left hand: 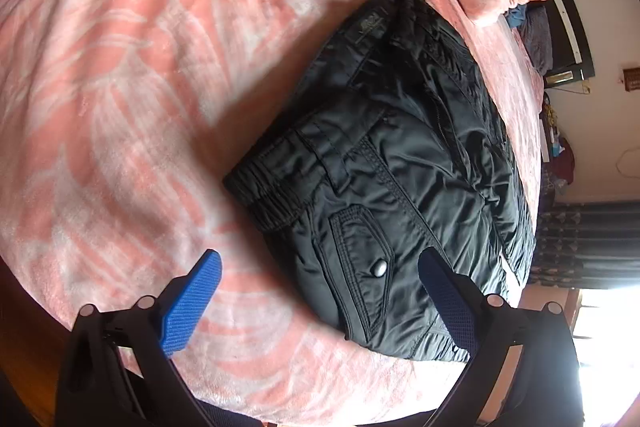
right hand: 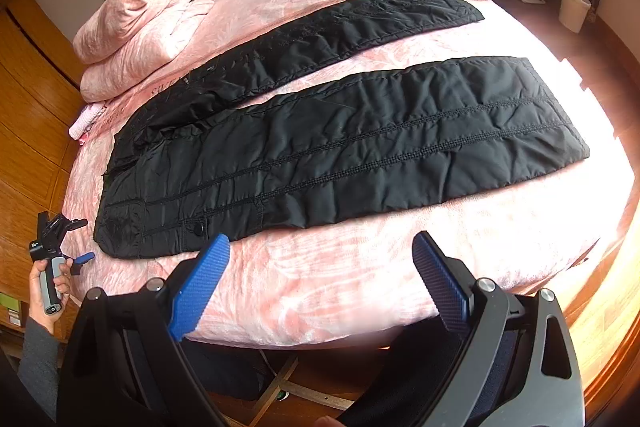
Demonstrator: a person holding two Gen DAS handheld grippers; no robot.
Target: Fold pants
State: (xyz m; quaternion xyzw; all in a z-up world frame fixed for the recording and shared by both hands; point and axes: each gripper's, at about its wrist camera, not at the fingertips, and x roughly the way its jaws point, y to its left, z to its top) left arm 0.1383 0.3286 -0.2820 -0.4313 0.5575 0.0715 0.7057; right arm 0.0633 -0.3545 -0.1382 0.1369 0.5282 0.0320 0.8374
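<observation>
Black padded pants (right hand: pixel 320 131) lay spread flat on the pink bed (right hand: pixel 320 287), both legs straight and apart, running toward the sunlit far side; waist end sat at the near-left corner of the mattress. Left claw (left hand: pixel 320 279) was open, blue pads spread wide, hovering over the waist end: one finger over bare bedcover, the other above the pants beside the snap pocket flap (left hand: pixel 362 259); contact unclear. Right claw (right hand: pixel 320 267) was open too, nothing between the pads, positioned over the near bed edge just short of the nearer leg, not touching fabric. Right view also caught the person's left hand (right hand: pixel 46 289) holding the other gripper's handle at the bed's left corner. Rolled pink duvet (right hand: pixel 148 23) sat near the headboard, well clear of the pants.
</observation>
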